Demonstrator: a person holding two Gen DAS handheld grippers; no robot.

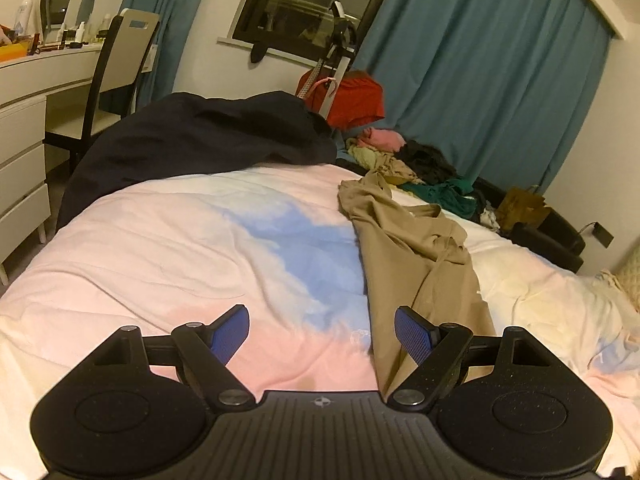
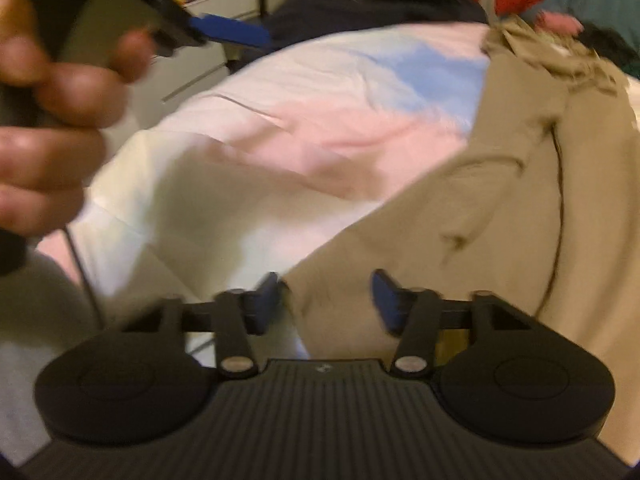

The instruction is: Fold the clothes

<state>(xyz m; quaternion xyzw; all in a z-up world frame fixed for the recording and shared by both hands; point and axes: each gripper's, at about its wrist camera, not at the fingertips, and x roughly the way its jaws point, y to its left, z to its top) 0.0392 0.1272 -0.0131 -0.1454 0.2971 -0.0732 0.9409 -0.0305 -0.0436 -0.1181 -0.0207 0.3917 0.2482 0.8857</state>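
While both jaws spread, nothing pinched: right gripper [image 2: 325, 300] at rumpled tan garment [image 1: 416, 256] edge risks single-layer grab; left gripper [image 1: 322, 334] bunching bedsheet [image 1: 160, 248].

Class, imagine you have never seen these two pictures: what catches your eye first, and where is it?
A tan garment lies stretched along the right side of a pink and blue bedspread. At the bed's far end sit a heap of clothes and a dark blanket. Both grippers, left and right, hover with jaws open.
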